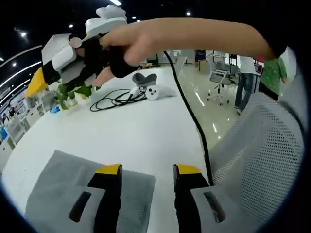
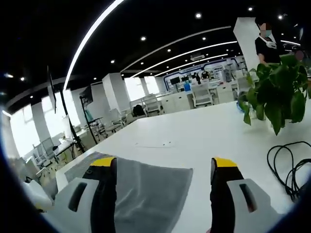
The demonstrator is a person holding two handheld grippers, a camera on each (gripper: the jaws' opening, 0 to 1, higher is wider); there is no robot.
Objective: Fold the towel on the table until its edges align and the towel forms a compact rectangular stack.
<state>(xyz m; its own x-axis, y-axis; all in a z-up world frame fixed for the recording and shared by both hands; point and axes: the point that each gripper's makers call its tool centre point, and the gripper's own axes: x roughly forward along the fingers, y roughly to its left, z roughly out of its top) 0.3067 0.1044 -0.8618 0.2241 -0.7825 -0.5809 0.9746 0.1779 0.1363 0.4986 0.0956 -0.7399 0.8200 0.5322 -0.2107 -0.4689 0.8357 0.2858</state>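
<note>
Your fingers stand released on both grippers, left gripper (image 1: 147, 169) and right gripper (image 2: 164, 161), above the grey towel (image 2: 146, 189) lying flat on the white table (image 1: 136, 131).

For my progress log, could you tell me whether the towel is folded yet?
Cannot tell: the grey towel lies flat on the white table, no fold visible, partly behind the jaws.

The left gripper view looks down close over the table (image 1: 146, 131) edge, along the tabletop towards the right gripper (image 1: 73, 60). The right gripper view sits low, facing across the table (image 2: 204, 136) into the room. Both share the towel (image 1: 58, 184) (image 2: 150, 189), plant (image 1: 73, 92) (image 2: 277, 92) and cable (image 1: 116, 99) (image 2: 286, 165).
</note>
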